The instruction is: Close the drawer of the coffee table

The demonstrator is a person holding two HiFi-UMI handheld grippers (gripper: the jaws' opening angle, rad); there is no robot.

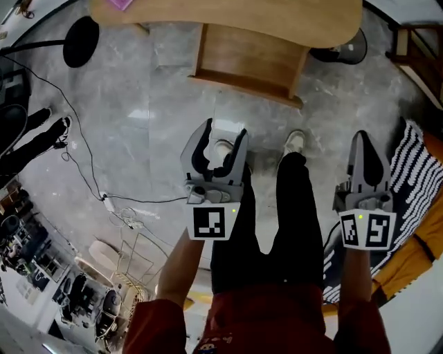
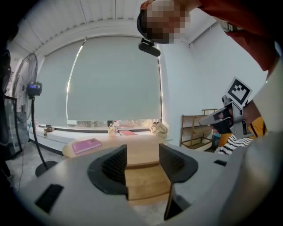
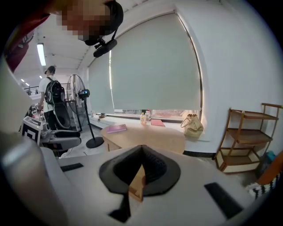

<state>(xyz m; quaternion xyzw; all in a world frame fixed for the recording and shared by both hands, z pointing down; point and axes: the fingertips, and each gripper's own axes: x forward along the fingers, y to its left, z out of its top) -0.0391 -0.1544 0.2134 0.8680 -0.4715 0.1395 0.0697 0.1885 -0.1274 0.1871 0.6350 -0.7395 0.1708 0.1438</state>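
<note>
The wooden coffee table (image 1: 277, 21) stands at the top of the head view with its drawer (image 1: 249, 62) pulled out toward me. My left gripper (image 1: 223, 131) is open, held in the air short of the drawer front, touching nothing. In the left gripper view, the drawer (image 2: 143, 176) shows between the spread jaws of the left gripper (image 2: 142, 152). My right gripper (image 1: 361, 137) is shut and empty, off to the right of the drawer. The right gripper view has the right gripper (image 3: 142, 149) with its jaws meeting, and the coffee table (image 3: 146, 137) beyond.
A pink book (image 2: 86, 145) lies on the tabletop. A fan base (image 1: 81, 40) and cables (image 1: 83, 166) are on the floor at left. A striped cushion (image 1: 408, 173) is at right. A wooden shelf (image 3: 245, 141) and a bag (image 3: 191, 126) are by the window.
</note>
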